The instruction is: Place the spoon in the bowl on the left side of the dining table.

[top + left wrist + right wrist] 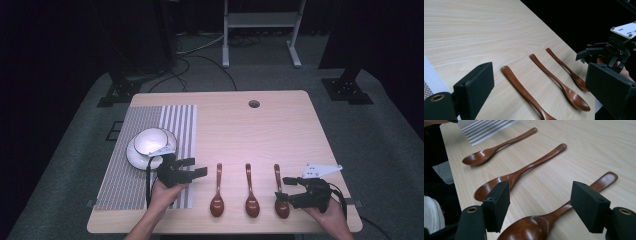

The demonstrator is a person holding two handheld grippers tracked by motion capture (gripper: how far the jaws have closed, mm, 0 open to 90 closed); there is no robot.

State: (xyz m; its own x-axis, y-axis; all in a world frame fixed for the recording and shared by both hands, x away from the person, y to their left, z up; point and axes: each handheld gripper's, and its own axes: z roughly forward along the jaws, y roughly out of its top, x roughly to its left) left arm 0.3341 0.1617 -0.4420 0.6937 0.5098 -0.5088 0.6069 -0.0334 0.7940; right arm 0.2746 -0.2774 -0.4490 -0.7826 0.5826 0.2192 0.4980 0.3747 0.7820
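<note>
A recording lab: black-curtained surround, grey carpet, floor cables [200, 47], stand bases beside a lone wooden table [280, 130].

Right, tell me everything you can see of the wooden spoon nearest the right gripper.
The rightmost spoon is dark reddish-brown, glossy, apparently lacquered wood, with a slim, slightly flared handle and an oval bowl facing up. It lies flat on the pale wooden table, bowl toward the person, parallel to two matching spoons. The right gripper stands open astride its neck, with no visible contact.
</note>
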